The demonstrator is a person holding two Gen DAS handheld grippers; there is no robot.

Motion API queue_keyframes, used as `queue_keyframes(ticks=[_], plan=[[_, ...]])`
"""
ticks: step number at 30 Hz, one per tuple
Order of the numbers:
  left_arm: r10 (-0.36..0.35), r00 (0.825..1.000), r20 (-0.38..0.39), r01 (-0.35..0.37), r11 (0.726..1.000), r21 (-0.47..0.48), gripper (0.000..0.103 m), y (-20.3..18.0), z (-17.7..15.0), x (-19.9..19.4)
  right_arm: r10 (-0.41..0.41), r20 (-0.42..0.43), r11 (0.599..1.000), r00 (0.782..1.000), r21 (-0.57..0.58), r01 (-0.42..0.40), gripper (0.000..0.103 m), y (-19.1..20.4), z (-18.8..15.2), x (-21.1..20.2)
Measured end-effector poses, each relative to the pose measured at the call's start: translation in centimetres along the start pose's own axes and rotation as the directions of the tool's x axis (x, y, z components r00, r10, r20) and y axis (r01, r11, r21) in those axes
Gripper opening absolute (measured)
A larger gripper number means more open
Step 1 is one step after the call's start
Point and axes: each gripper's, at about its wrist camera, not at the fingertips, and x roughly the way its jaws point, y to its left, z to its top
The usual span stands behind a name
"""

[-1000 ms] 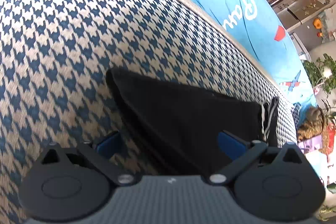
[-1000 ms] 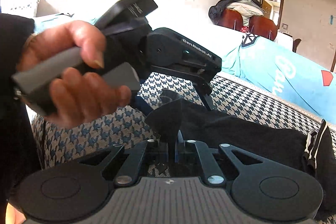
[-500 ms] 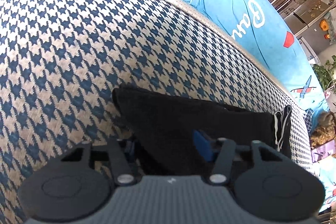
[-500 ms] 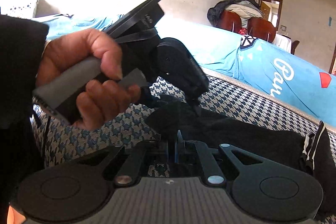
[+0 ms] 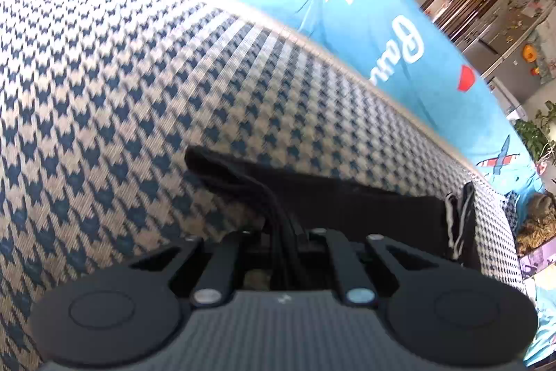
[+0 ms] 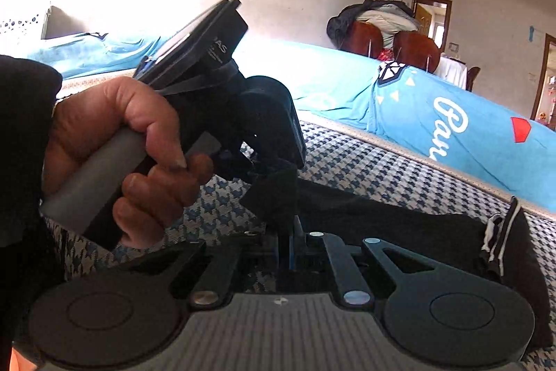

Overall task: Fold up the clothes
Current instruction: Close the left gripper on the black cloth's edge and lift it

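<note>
Black garment [image 5: 347, 200] edge pinched in both left tongs [image 5: 286, 237] and right tongs [image 6: 290, 237].

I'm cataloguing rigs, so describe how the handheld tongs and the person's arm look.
Both tongs are matte black, with two round discs, angled linkage bars, silver pivot screws and a ribbed grey body. The right one has blue pads. Seen from the side, the left tongs have a grey handle and a black box with white lettering on top. The hand emerges from a black sleeve.

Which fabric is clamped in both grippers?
The black garment on the houndstooth cushion, not the blue printed cover behind, which neither gripper touches.
</note>
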Motion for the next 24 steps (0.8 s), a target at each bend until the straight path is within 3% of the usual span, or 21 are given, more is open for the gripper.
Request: queue_keyframes(ticks=[13,24], plan=[[-0.033,0.992,0.122,0.019,0.993,0.117,0.006,-8.0,0.6,-1.5,-0.131,0.096,0.991,0.987,0.032,0.128,0.007,-2.8,0.1,-3.2],[-0.108,0.990,0.093,0.083,0.967,0.241,0.007,-18.4,0.0,0.8,-0.309,0.121,0.942,0.944,0.175,0.286,0.007,-8.4,-0.2,-6.0]])
